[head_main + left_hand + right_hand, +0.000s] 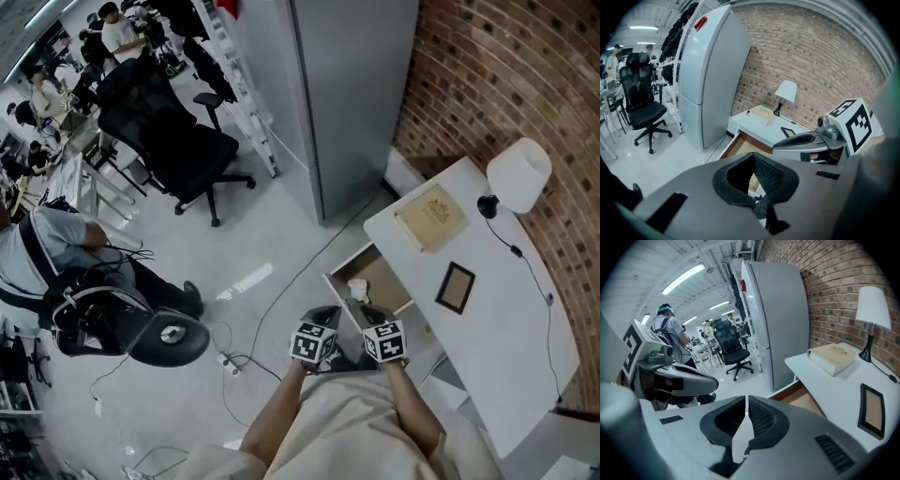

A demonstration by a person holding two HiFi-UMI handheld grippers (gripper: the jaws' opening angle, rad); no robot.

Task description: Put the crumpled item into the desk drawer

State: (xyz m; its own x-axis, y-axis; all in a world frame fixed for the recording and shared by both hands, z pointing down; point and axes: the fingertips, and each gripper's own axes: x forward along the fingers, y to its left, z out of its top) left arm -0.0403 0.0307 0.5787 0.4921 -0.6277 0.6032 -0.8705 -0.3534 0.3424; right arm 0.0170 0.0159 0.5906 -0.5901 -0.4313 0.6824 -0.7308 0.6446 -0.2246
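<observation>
Jaws of left gripper (752,156) and right gripper (746,401) are closed, empty; crumpled item (357,289) lies in open drawer (385,276).

Drawer (384,277) near end hidden, book (429,217) title unreadable, distant people (117,28) tiny

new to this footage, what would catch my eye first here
The open drawer of the white desk, with a crumpled white item inside. In front of it hover the left gripper and right gripper, both shut and empty. A tall grey cabinet stands beside the desk.
</observation>
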